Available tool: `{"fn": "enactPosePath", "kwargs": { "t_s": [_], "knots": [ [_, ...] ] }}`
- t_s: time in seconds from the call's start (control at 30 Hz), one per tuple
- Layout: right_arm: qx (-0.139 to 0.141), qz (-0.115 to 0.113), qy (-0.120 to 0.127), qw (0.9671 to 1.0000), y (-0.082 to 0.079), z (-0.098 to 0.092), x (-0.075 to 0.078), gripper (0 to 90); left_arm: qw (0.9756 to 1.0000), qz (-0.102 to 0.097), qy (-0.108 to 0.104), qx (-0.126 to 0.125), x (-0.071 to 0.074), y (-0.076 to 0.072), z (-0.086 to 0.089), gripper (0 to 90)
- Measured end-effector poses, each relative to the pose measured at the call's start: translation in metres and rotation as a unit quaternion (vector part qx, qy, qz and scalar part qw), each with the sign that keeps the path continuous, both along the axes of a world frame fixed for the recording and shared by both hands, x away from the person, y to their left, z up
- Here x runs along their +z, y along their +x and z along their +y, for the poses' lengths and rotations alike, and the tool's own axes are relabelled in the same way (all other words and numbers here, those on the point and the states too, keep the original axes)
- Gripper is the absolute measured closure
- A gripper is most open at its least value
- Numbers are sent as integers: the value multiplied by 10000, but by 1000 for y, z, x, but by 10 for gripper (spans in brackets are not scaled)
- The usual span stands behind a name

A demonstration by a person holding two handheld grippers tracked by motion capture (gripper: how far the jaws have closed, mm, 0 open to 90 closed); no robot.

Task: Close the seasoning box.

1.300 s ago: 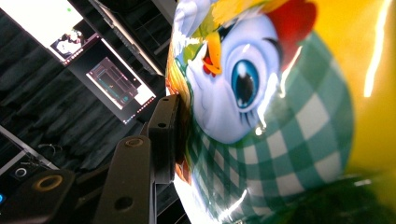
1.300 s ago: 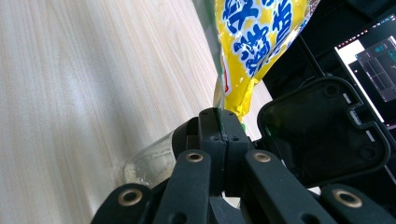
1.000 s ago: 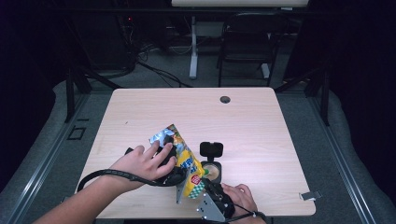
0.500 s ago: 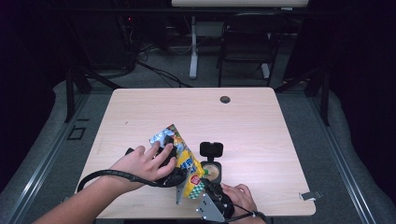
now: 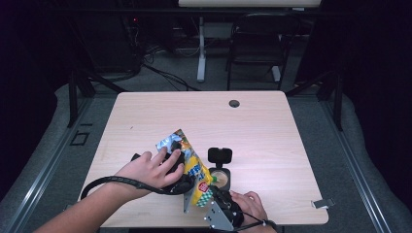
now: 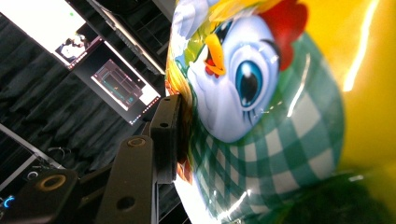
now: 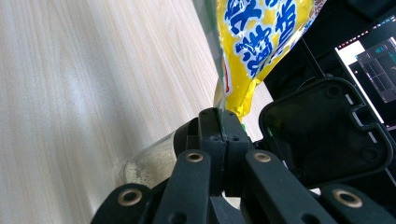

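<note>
Meanwhile both tools pinch the snack bag [image 5: 192, 167], left tool [image 5: 177, 170] mid-bag, right tool [image 5: 214, 196] at its corner.

The snack bag [image 5: 188, 167] is bright yellow with blue lettering outlined in white [image 7: 254, 35], a small red mark near its lower corner and a silvery top edge. Its print shows a cartoon hen [image 6: 243, 79] in pale blue-white with a red comb, orange beak and blue eye, above a green-and-white check. The table [image 5: 262, 126] is pale wood grain. The container [image 5: 219, 177] holds beige contents; its open lid [image 5: 220, 155] is black. Both grippers' jaws are black.
</note>
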State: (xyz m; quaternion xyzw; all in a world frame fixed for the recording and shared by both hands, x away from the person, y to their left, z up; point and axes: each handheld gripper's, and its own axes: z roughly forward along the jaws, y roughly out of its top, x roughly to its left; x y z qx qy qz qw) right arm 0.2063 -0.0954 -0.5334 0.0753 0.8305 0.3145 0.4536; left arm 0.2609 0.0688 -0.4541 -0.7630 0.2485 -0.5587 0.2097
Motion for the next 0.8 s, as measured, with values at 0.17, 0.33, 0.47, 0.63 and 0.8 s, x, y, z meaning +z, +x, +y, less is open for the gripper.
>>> {"fn": "enactPosePath", "kwargs": {
  "t_s": [0.17, 0.33, 0.47, 0.63, 0.8],
  "knots": [
    [-17, -7, -19, 10000, 0, 0, 0, 900, 10000, -4, -1, -3, 0, 0, -1, 604],
    [-20, -9, -3, 10000, 0, -1, 1, 900, 10000, -8, 10, -8, 1, 0, -1, 605],
    [-27, -18, 6, 10000, 0, -1, 1, 900, 10000, -11, 29, -6, 1, 0, -2, 608],
    [-33, -21, 11, 10000, 0, -1, 1, 900, 10000, 3, 30, 0, 1, 0, -2, 613],
    [-22, -22, 14, 10000, 0, -1, 1, 900, 10000, -2, 34, -20, 1, 1, -3, 615]
  ]
}}
